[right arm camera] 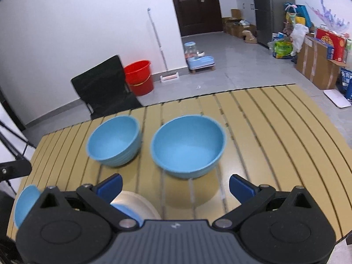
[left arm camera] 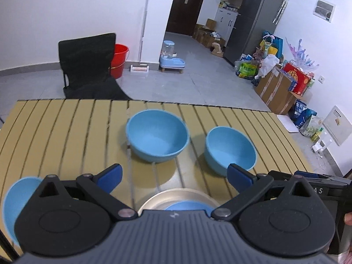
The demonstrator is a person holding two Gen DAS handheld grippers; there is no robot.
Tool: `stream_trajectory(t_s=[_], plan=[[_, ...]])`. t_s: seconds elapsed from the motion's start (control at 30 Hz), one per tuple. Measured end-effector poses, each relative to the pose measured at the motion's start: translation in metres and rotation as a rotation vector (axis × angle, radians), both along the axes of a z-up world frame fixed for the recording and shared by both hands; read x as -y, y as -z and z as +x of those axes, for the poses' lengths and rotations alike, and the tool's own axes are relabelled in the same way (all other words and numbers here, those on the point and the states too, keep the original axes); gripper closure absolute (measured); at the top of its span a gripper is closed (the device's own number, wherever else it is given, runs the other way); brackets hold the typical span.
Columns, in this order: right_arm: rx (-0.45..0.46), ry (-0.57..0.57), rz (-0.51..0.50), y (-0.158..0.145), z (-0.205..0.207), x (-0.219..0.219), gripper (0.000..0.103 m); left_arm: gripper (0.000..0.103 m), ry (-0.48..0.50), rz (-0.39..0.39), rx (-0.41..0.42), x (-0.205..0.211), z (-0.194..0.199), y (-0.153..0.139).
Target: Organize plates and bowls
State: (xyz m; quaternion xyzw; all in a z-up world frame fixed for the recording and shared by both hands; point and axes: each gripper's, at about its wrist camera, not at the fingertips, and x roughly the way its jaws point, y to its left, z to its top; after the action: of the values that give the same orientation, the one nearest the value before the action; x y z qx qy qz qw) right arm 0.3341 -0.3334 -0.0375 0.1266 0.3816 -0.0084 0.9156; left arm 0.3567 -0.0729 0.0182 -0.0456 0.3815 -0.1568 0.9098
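Two blue bowls stand upright on the slatted table. In the left wrist view the larger bowl is ahead and the smaller bowl is to its right. My left gripper is open and empty, above a metal plate with a blue dish on it. Another blue bowl lies at the near left. In the right wrist view my right gripper is open and empty just short of one bowl; the other bowl is to its left. The plate is at lower left.
A black chair stands behind the table's far edge, with a red bucket beside it. Cardboard boxes and bags crowd the floor at the right. The right gripper's body shows at the left view's right edge.
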Motion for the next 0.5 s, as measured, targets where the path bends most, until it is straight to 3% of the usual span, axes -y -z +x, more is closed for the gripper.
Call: stream_trajectory(t_s=[0.3,0.5], plan=[[-0.023,0.035,-0.014,0.018,0.04,0.058,0.0,0.0,0.008,0.05,0.0,0.08,0.037,0.013],[-0.076,0.022,-0.019,0.041,0.073,0.077,0.0,0.0,-0.009,0.084,-0.098,0.123,0.075,0.046]])
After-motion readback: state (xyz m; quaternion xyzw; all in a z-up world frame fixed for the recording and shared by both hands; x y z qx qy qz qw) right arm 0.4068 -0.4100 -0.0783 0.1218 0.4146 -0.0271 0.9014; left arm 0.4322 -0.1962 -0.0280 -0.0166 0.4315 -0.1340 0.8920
